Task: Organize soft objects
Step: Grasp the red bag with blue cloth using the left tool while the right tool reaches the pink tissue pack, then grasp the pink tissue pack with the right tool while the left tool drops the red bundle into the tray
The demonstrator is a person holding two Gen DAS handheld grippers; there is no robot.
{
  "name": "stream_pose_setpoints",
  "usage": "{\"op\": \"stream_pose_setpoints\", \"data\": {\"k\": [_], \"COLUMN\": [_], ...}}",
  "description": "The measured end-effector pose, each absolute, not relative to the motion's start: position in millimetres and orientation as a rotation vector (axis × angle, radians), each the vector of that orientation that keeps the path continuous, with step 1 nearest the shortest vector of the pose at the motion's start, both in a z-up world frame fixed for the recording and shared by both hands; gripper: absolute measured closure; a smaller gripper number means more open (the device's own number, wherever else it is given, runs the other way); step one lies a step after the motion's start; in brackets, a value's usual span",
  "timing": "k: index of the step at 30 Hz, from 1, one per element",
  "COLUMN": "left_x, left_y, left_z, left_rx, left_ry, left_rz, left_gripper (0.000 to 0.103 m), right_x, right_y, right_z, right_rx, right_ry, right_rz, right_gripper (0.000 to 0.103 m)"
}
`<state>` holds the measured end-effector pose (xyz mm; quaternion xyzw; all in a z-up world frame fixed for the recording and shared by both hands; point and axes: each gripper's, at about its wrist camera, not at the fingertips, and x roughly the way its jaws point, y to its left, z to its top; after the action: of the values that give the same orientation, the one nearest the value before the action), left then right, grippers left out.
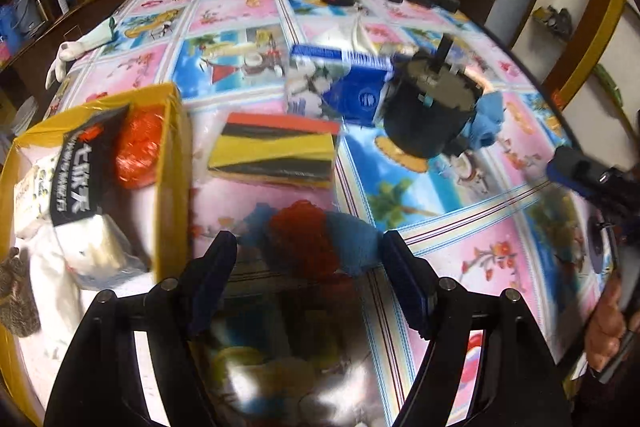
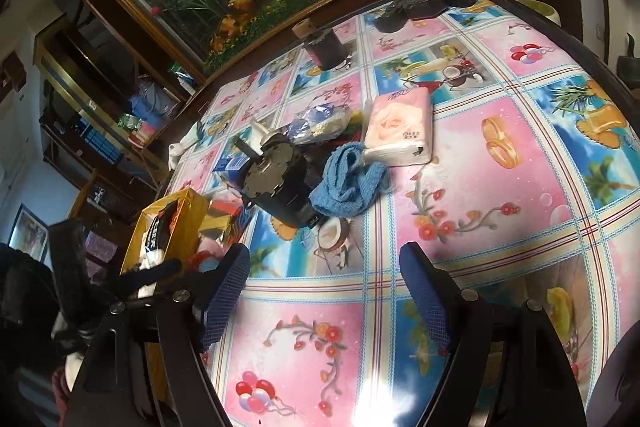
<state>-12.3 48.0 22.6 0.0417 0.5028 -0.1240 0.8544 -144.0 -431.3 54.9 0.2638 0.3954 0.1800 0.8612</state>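
My left gripper (image 1: 309,247) points down at the table, open, its fingertips on either side of a small red and blue knitted piece (image 1: 320,243) that lies on the tablecloth. Left of it stands a yellow box (image 1: 174,147) with an orange mesh scrubber (image 1: 138,151) and a black-labelled white pack (image 1: 84,195) inside. A striped yellow, black and orange sponge pack (image 1: 276,151) lies just beyond. My right gripper (image 2: 326,279) hovers open over bare tablecloth, nothing between its fingers. Ahead of it lie a blue knitted cloth (image 2: 348,183) and a pink tissue pack (image 2: 400,127).
A black round container (image 2: 280,183) stands beside the blue cloth, with a blue tissue pack (image 1: 352,83) and a plastic bag of blue and yellow items (image 2: 320,123) behind it. A dark jar (image 2: 324,47) and black items (image 2: 424,1) sit at the far edge. A white glove (image 1: 80,47) hangs off the left edge.
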Motion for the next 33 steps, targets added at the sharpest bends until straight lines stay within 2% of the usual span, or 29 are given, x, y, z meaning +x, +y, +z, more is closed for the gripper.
{"op": "stream_pose_setpoints", "data": {"k": [4, 6, 7, 11, 15, 26, 33], "left_x": [-19.9, -22.8, -22.0, -29.4, -46.5, -103.2, -109.0], "left_y": [39.9, 46.1, 50.3, 62.6, 72.2, 142.2, 193.4], "left_z": [15.6, 20.8, 22.2, 33.4, 49.4, 80.2, 69.6], "left_rx": [0.122, 0.092, 0.054, -0.005, -0.086, -0.257, -0.328], "left_ry": [1.048, 1.031, 1.043, 1.006, 0.969, 0.861, 0.867], "left_rz": [-0.25, -0.255, -0.28, -0.295, -0.346, -0.311, -0.196], "left_gripper": [0.03, 0.054, 0.063, 0.063, 0.063, 0.063, 0.063], "right_x": [-135.6, -129.5, -125.4, -105.9, -85.8, -68.1, -8.9], "right_y": [-437.7, -437.3, -435.1, -424.5, -416.2, -437.5, -427.1], "right_z": [54.1, 54.4, 54.7, 54.0, 47.6, 58.0, 42.3], "right_rx": [0.565, 0.556, 0.545, 0.517, 0.539, 0.513, 0.426], "right_ry": [0.835, 0.84, 0.843, 0.863, 0.894, 0.821, 0.956], "right_rz": [0.357, 0.349, 0.344, 0.311, 0.273, 0.096, 0.011], "right_gripper": [0.025, 0.025, 0.025, 0.026, 0.035, 0.033, 0.033]}}
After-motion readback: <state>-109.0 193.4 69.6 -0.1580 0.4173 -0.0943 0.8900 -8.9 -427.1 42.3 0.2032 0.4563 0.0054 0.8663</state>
